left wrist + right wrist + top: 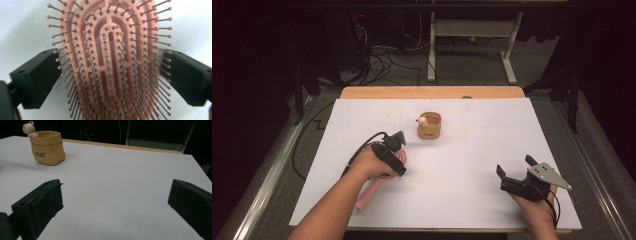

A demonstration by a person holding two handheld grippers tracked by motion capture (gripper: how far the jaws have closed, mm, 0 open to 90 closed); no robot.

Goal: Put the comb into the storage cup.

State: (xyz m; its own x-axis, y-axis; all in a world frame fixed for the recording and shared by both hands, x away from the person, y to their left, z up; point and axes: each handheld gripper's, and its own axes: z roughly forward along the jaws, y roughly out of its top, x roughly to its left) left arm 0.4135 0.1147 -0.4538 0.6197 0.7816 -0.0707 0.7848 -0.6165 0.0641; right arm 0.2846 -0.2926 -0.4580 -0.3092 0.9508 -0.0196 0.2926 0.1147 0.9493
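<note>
white paper covers the worktop where the pink hairbrush lies bristles-up between the spread jaws of the left hand-held gripper, which should close squarely across the head's rim; right hand-held gripper waits spread.

Wide open white surface between left hand-held gripper and right hand-held gripper. Only obstacles: tan pot toward far middle, well apart from right side; pink hairbrush filling gap between left jaws.
</note>
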